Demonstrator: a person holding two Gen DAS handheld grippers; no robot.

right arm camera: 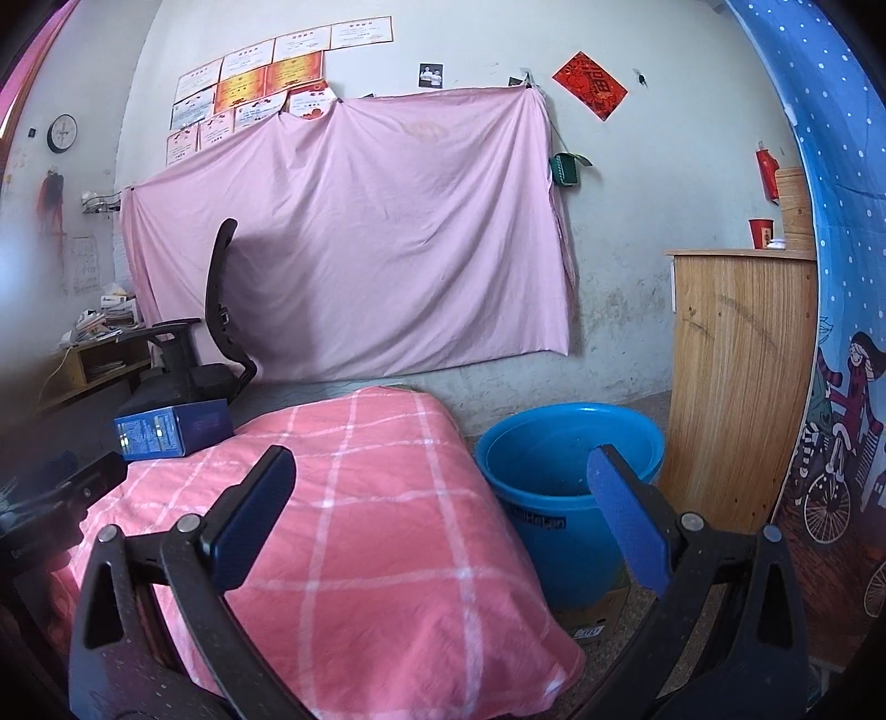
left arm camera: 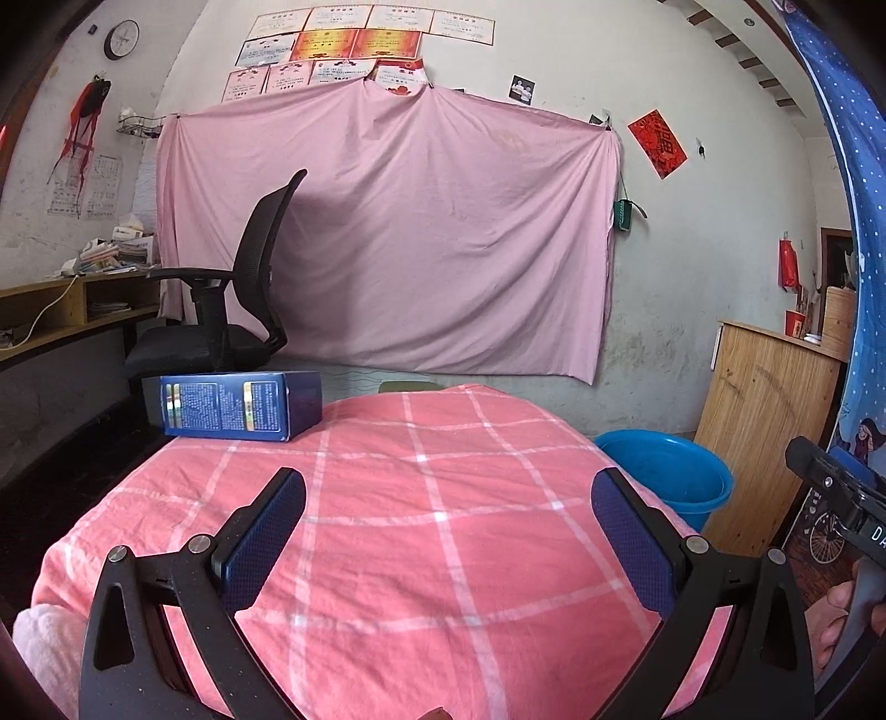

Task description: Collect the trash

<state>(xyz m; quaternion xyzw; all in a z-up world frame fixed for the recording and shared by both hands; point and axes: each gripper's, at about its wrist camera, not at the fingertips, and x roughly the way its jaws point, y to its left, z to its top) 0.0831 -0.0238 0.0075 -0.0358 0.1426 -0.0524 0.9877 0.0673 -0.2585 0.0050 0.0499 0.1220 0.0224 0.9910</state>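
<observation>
While the blue box (left arm camera: 232,407) (presumed trash) lies untouched on the checked cloth (left arm camera: 443,526), both grippers' fingers (left arm camera: 266,531) are held spread, the blue bucket (right arm camera: 565,459) placed beside for collection.

A pale plaster wall (left arm camera: 692,266), stained and scuffed near its base, carries a large pink sheet (left arm camera: 398,232) pinned across it, with rows of certificates (left arm camera: 354,44) above at twelve o'clock, a round clock (left arm camera: 122,39) at eleven o'clock and a red paper square (left arm camera: 657,144) at one o'clock. At nine o'clock a black mesh office chair (left arm camera: 238,299) faces a wooden desk (left arm camera: 66,315) stacked with papers. At three o'clock a light wood cabinet (right arm camera: 736,376) stands beside a blue dotted curtain (right arm camera: 830,166), in soft daylight.
</observation>
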